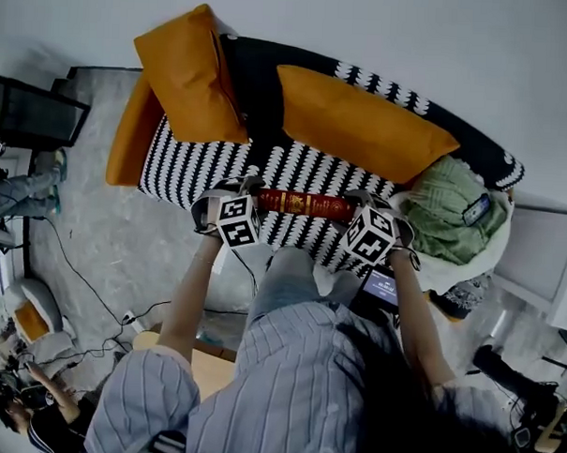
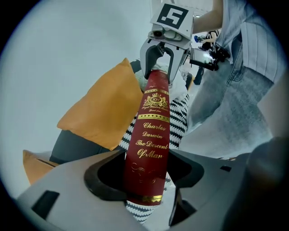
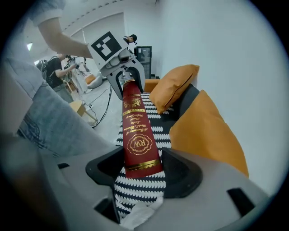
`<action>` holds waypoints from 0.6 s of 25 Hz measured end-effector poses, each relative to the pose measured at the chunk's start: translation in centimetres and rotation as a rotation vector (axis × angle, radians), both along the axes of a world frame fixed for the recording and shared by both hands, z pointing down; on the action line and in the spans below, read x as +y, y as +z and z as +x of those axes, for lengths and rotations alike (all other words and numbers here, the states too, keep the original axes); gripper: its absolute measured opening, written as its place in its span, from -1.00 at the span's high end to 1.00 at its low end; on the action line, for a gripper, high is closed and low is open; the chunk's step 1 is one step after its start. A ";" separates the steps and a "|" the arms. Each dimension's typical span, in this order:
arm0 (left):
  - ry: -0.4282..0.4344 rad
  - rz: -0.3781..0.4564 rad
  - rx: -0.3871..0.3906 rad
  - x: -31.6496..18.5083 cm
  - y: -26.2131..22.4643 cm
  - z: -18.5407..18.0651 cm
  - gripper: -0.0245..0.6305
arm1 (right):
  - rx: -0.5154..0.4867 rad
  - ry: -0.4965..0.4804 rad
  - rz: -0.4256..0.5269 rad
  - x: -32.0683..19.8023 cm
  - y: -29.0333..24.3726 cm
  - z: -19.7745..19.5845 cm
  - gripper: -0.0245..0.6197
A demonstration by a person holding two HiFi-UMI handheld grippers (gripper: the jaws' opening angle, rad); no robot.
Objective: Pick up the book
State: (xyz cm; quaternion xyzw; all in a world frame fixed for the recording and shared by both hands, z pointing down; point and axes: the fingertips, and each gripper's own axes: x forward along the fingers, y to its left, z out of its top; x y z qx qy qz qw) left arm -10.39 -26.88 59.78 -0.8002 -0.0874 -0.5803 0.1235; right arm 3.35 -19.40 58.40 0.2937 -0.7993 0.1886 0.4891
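Red book [image 1: 303,204] held above the sofa [image 1: 187,170] seat, one gripper on each end.
The book lies level over the black-and-white patterned seat, in front of two orange cushions [image 1: 363,121]. The left gripper [image 1: 236,198] is clamped on the book's left end and the right gripper [image 1: 371,208] on its right end. In each gripper view the volume sits between the jaws, with its gilt-lettered spine facing the camera. A crumpled green cloth [image 1: 453,214] lies at the sofa's right end, apart from the book.
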 end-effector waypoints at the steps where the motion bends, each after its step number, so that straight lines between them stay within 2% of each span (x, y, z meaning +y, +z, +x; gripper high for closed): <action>1: -0.011 0.004 -0.001 0.6 -0.2 0.2 0.05 | 0.002 -0.010 0.004 0.5 -0.2 0.3 0.09; 15: -0.181 0.081 -0.019 9.8 -2.7 1.8 0.05 | -0.006 -0.188 0.060 7.2 -1.7 3.1 0.09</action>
